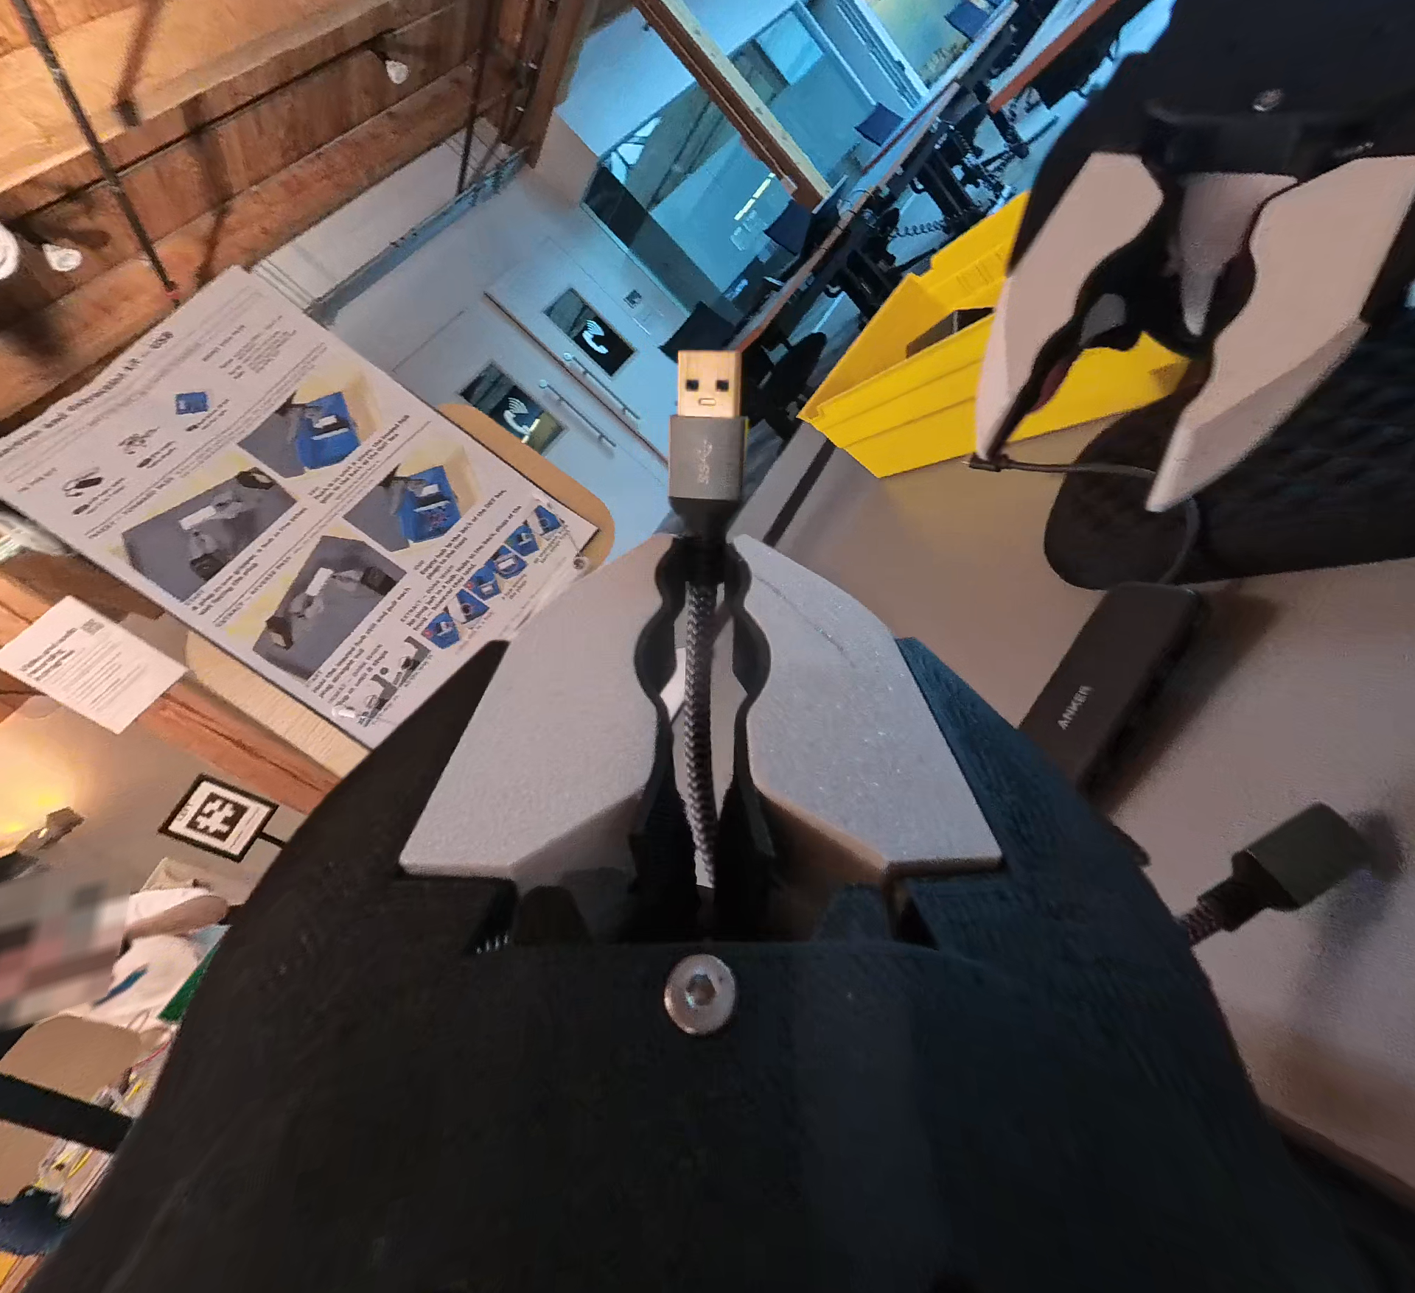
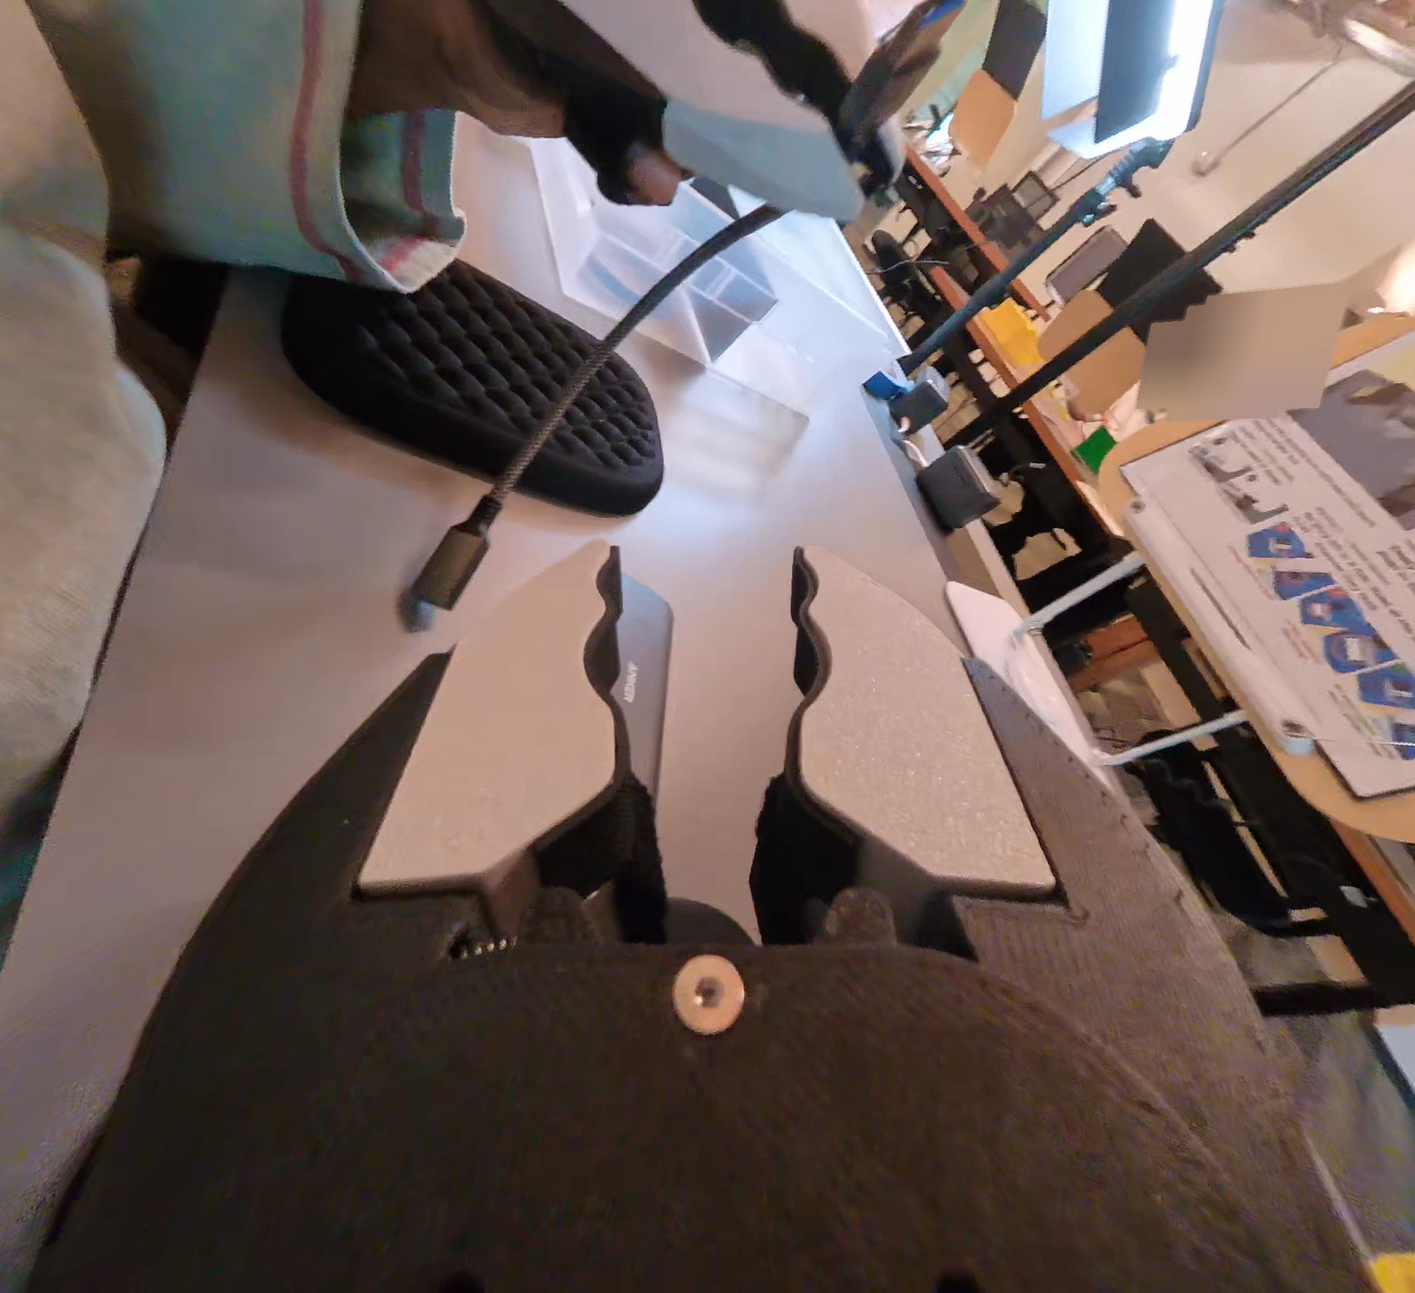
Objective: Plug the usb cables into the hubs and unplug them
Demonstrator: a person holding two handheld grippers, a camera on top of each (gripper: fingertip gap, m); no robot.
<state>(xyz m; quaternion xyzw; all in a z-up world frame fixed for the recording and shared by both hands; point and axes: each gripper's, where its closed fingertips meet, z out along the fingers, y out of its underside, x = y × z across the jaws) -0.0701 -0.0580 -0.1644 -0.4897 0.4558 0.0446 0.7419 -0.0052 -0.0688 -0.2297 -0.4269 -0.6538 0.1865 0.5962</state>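
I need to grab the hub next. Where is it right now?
The hub lies flat on the grey table in the right wrist view, partly under the open right gripper, near the cable's loose plug.

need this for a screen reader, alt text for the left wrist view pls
The left gripper is shut on a braided USB cable, its USB-A plug pointing up and away. A dark hub lies on the grey table to the right, beside the right gripper.
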